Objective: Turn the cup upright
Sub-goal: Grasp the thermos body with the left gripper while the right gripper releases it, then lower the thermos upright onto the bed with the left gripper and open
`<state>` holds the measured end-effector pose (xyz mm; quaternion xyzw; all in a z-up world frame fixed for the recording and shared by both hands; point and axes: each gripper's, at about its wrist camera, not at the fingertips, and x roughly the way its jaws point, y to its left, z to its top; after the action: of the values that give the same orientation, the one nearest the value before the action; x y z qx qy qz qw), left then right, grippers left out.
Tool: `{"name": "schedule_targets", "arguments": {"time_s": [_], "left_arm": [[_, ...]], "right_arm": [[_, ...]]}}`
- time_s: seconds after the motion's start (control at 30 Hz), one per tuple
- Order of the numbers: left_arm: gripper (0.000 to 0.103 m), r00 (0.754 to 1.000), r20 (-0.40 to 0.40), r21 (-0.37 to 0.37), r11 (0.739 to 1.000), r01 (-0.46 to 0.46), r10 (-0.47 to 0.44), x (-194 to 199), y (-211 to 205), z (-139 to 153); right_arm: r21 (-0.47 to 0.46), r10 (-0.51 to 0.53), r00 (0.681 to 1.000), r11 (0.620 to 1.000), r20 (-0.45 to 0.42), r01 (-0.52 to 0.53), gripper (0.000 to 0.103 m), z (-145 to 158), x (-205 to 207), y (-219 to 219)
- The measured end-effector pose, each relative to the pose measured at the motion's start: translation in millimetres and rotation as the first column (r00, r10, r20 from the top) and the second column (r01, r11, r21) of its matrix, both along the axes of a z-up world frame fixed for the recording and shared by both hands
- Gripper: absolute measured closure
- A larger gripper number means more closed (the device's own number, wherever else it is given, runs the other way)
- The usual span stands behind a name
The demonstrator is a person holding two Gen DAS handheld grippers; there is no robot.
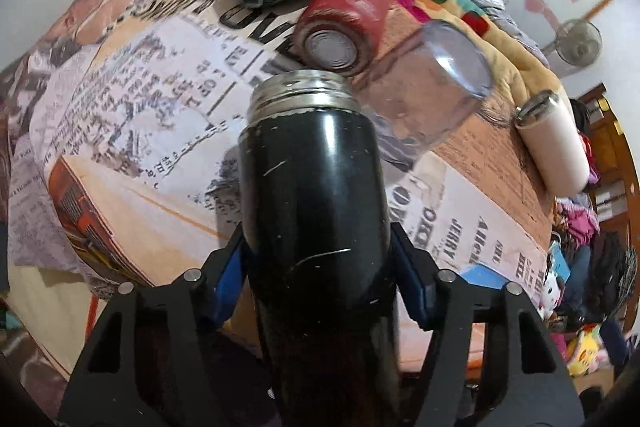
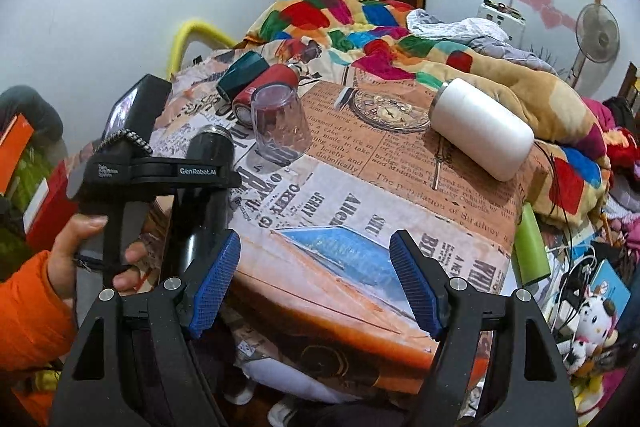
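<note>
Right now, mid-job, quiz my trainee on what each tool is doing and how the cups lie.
1. True or false: the left tool is shut on the black flask.
2. How does the clear cup stand? A) upright B) mouth down C) on its side
3. Fill in: the right tool is open and holds ____.

Key:
1. True; its blue pads press both sides of the flask.
2. B; its wide mouth rests on the newsprint cloth.
3. Nothing; the white cup lies on its side beyond it.

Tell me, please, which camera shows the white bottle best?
The right wrist view: the white bottle lies whole on its side on the newspaper-print cloth. The left wrist view shows it small at the far right edge.
</note>
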<state>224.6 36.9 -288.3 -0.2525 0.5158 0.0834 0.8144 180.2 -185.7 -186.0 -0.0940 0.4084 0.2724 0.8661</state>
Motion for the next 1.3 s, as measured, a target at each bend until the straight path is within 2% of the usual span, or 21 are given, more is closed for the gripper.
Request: {"name": "schedule_targets", "arguments": {"time_s": [0.13, 0.3, 0.5, 0.63, 0.73, 0.9, 1.2, 1.3], "left_arm": [[0.039, 0.995, 0.075, 0.081, 0.995, 0.059, -0.065, -14, -13, 28], [0.039, 0.974, 0.188, 0.187, 0.978, 0.09, -0.126, -43, -26, 72], [0.039, 0.932, 0.316, 0.283, 0.955, 0.087, -0.179, -63, -36, 122], [0.039, 0.898, 0.384, 0.343, 0.936, 0.075, -0.213, -56, -43, 150], [0.039, 0.882, 0.404, 0.372, 0.925, 0.083, -0.242, -44, -49, 160], [0.039, 0.869, 0.4, 0.399, 0.909, 0.12, -0.29, -24, -63, 160], [0.039, 0.884, 0.315, 0.415, 0.888, 0.199, -0.345, -1, -83, 120], [0.039, 0.88, 0.322, 0.422, 0.885, 0.197, -0.35, -4, -86, 115]], "right_arm": [[0.007, -0.021, 0.999, 1.0, 0.026, 0.02, 0.028, 6, -4, -3], [-0.01, -0.018, 0.998, 1.0, 0.053, 0.019, 0.028, 11, -5, -4], [0.015, -0.03, 0.998, 0.999, 0.063, 0.029, 0.028, 17, -5, -6], [0.034, -0.043, 0.996, 0.999, 0.079, 0.04, 0.028, 24, -4, -7], [0.045, -0.06, 0.994, 0.997, 0.09, 0.056, 0.028, 28, -2, -10], [0.065, -0.087, 0.991, 0.995, 0.101, 0.08, 0.028, 34, 4, -13], [0.069, -0.108, 0.989, 0.992, 0.097, 0.102, 0.027, 33, 10, -16], [0.059, -0.111, 0.99, 0.993, 0.091, 0.106, 0.027, 30, 11, -17]]}}
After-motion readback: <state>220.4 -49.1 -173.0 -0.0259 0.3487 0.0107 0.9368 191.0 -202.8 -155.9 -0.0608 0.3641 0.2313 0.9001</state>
